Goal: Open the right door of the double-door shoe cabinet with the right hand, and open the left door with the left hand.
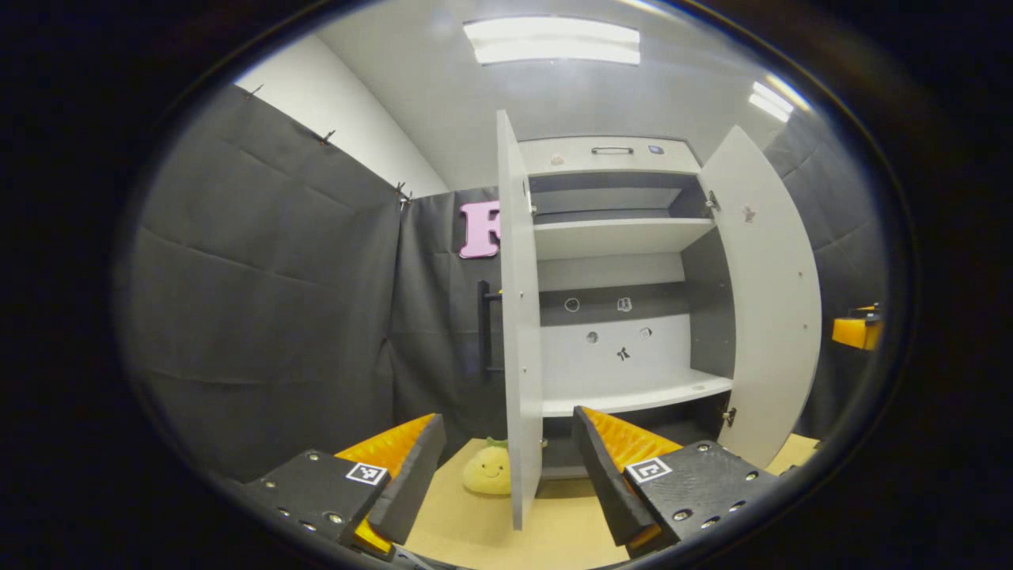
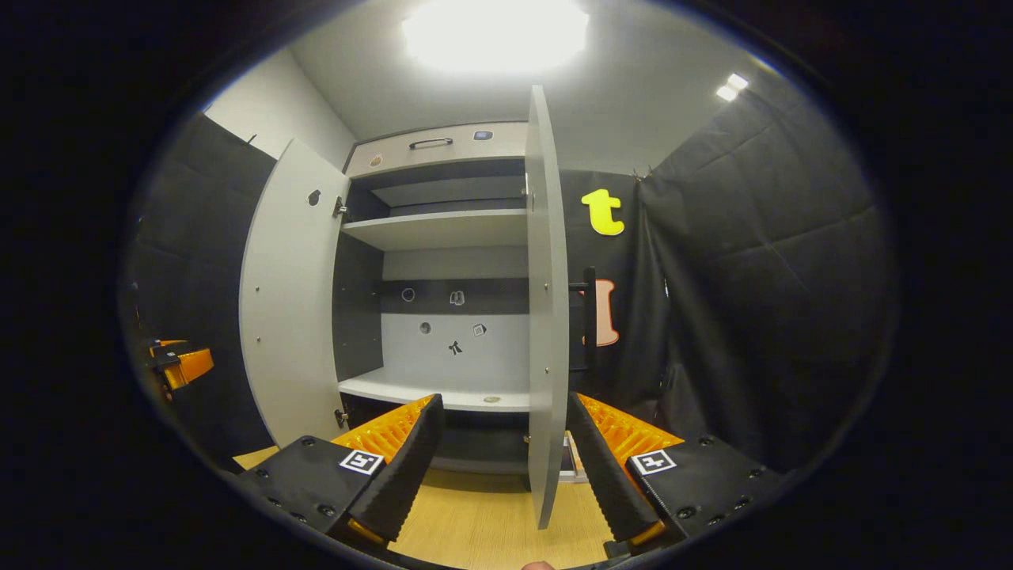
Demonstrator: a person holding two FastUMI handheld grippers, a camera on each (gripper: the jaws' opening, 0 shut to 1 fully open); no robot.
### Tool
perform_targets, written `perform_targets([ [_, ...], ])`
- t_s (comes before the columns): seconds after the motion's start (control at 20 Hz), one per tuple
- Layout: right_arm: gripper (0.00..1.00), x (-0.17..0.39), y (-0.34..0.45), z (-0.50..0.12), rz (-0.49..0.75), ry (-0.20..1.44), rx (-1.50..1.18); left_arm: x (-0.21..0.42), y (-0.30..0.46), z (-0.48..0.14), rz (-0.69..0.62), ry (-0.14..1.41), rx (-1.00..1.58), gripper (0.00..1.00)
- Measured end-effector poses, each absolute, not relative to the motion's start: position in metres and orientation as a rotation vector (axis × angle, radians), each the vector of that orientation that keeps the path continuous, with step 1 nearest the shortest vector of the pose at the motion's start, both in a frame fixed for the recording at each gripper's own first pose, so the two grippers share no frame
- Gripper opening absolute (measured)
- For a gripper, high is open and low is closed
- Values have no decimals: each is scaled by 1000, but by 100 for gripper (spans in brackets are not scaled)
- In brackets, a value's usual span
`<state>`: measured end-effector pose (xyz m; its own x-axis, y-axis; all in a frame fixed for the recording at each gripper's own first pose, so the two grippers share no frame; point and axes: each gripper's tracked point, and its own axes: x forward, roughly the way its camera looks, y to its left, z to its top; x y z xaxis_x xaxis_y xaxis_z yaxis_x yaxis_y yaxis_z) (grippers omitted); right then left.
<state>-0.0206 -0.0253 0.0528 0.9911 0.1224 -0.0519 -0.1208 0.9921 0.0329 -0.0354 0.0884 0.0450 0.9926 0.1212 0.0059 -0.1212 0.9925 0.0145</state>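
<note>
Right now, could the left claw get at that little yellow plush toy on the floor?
Probably yes: the left claw is open, and the plush toy sits on bare floor beside the open door's edge, nothing between.

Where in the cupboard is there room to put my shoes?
The lower shelf lies bare between the two open doors, apart from a tiny mark. The upper shelf is bare too. The floor by the left door is more crowded: a plush toy sits there.
</note>
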Motion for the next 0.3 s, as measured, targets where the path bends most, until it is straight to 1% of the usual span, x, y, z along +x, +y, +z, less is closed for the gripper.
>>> perform_targets([
  [0.3, 98, -17, -22, 54, 122, 46, 20, -35, 89, 46, 118, -15, 19, 93],
])
